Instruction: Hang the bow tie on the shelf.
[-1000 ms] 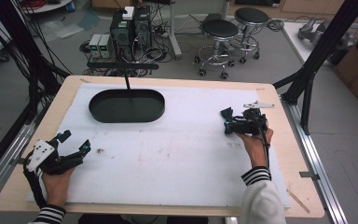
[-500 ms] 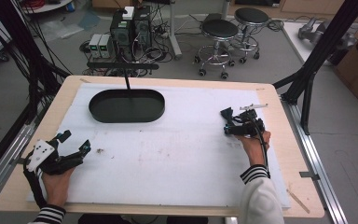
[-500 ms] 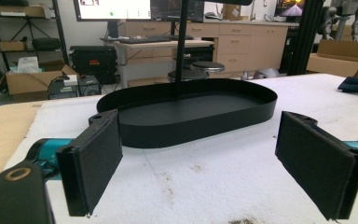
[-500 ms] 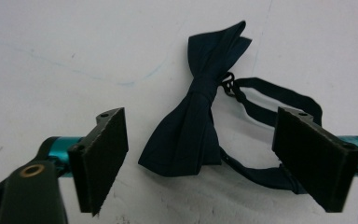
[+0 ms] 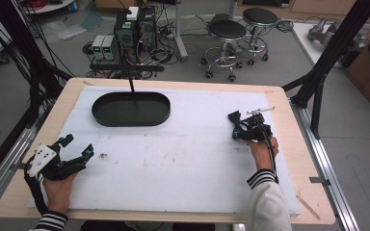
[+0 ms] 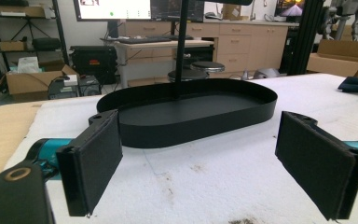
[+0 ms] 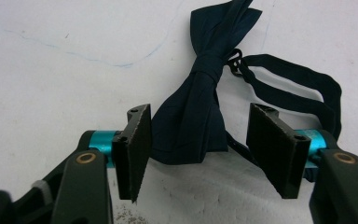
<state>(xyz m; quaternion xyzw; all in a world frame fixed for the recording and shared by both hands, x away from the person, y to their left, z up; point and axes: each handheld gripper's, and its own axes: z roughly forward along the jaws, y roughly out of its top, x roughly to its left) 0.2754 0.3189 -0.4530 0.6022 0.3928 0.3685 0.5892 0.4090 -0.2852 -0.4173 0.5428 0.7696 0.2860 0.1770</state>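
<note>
My right gripper (image 7: 196, 149) has just been closing around the dark navy fabric bow tie (image 7: 200, 102) on the white foam mat (image 5: 183, 159), its pads not yet pressing. The grab is unfinished; lifting it, perhaps toward the black oval metal tray (image 5: 131, 109), remains. My left gripper (image 6: 214, 163) rests open and empty.

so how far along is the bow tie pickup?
Nothing is moved yet: the bow tie lies flat on the white mat, apart from the black tray. In hand: the right hand-held gripper straddles one wing, its jaws have just been closing, pads not yet pressing. Left: grip and lift. The left hand-held gripper rests open.
</note>
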